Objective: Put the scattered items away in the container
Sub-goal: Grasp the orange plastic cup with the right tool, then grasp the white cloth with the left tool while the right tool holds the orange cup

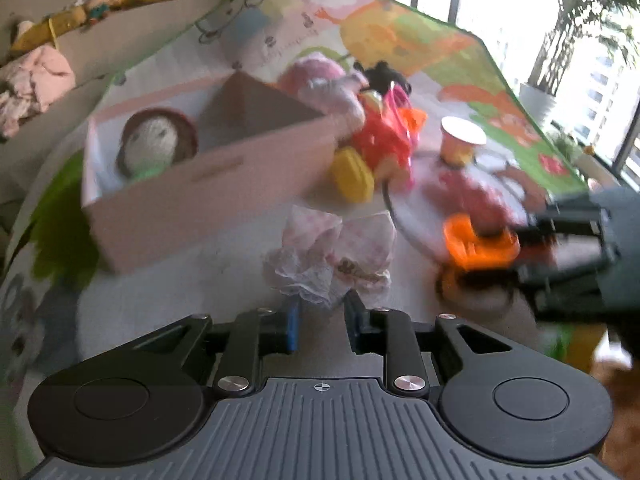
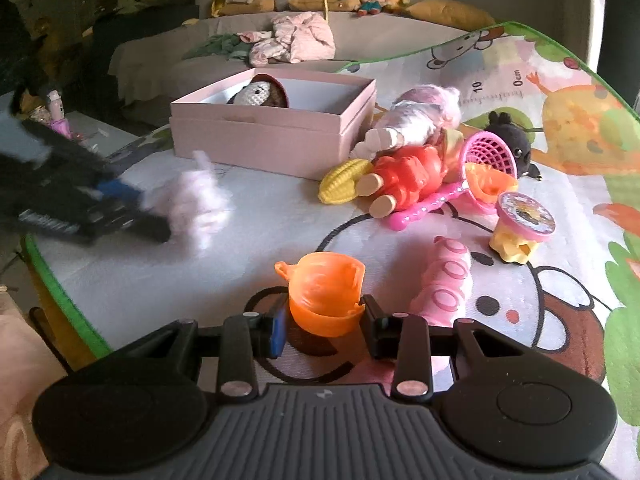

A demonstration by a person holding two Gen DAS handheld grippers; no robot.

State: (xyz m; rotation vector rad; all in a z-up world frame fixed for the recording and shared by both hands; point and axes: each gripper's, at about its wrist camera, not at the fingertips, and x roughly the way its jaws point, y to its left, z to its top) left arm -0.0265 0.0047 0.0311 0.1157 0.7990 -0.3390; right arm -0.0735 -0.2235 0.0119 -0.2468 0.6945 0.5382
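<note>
Pink box (image 1: 208,176), the container, is sitting on the play mat (image 1: 400,36) at the left of the left wrist view, and a crocheted doll (image 1: 154,142) is lying inside it. Low in this view, the left hand-held gripper (image 1: 320,322) is pinching the lower edge of a crumpled pale cloth (image 1: 332,256) between its fingers, which are standing close together with only a narrow gap. The cloth is white and pink, wrinkled, and it is resting just in front of the box. At the right, the right hand-held gripper (image 1: 508,248) is looking blurred, with an orange toy cup (image 1: 478,242) between its fingers. Beside the box, a yellow toy corn (image 1: 352,174) and a red doll (image 1: 380,140) are lying together.

In the right wrist view, the right hand-held gripper (image 2: 325,322) is squeezing the orange toy cup (image 2: 326,296) on both sides; its fingers are standing about as wide as the cup. The cup is open at the top and is tilting a little. The left hand-held gripper (image 2: 156,216) is appearing at the left, blurred, with the pale cloth (image 2: 196,204) at its tip. The pink box (image 2: 272,136) is standing behind, well apart from the cup, with the crocheted doll (image 2: 260,94) in its far left corner. To the right of the box a heap of toys is lying: the yellow corn (image 2: 344,180), the red doll (image 2: 404,178) and a pink basket (image 2: 490,156). A pink ringed toy (image 2: 444,284) is lying just beside the cup.
</note>
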